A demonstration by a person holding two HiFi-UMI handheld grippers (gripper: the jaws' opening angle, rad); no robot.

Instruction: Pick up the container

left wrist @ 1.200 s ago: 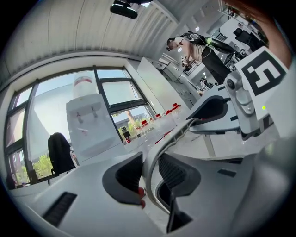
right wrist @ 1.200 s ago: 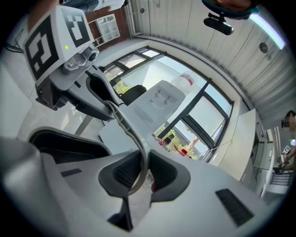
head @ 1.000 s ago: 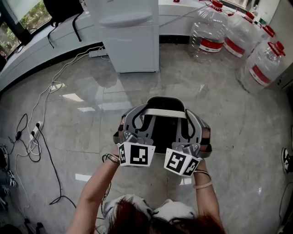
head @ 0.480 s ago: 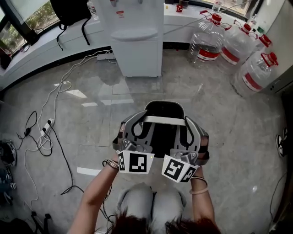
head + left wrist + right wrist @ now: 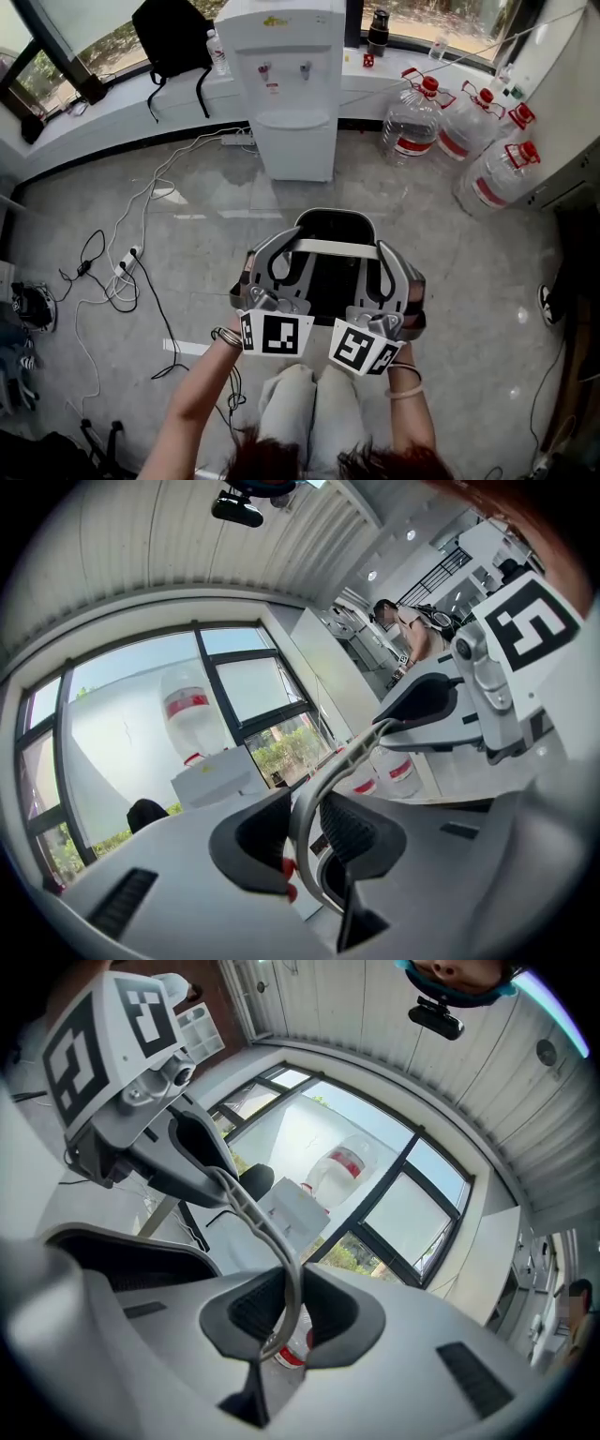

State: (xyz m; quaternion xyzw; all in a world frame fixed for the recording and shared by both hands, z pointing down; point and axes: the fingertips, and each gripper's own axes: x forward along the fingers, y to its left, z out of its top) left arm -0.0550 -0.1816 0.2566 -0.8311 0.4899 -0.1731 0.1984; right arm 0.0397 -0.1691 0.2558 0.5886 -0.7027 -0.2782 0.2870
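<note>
A: Container hung in the air over the floor, just beyond the person's knees. It was carried by its thin pale handle alone.

B: Jaws?

A: Left gripper narrow, pads closed on the handle. Right gripper the same, further along that handle to the right. Neither touched the container's body.

B: Weak point, then?

A: The handle. It was a slim rod between ribbed pads. If either grip eased, it would likely slide through, and the container would tip toward that side.

B: And if both held?

A: Swing, probably. A container on a bail can rock near and far. A quick stop might send it into the knees or twist the rod in the pads.

B: Could the hands work against each other?

A: Possibly. Hands drifting apart or together could bow the rod or drag it out of one grip. Uneven height would tilt the load.

B: What lay around it?

A: A water dispenser far ahead and water jugs far right, both well apart from the load. Cables trailed at the left, a snag risk for feet more than for the load. A drop would land on hard floor; contents could not be told
</note>
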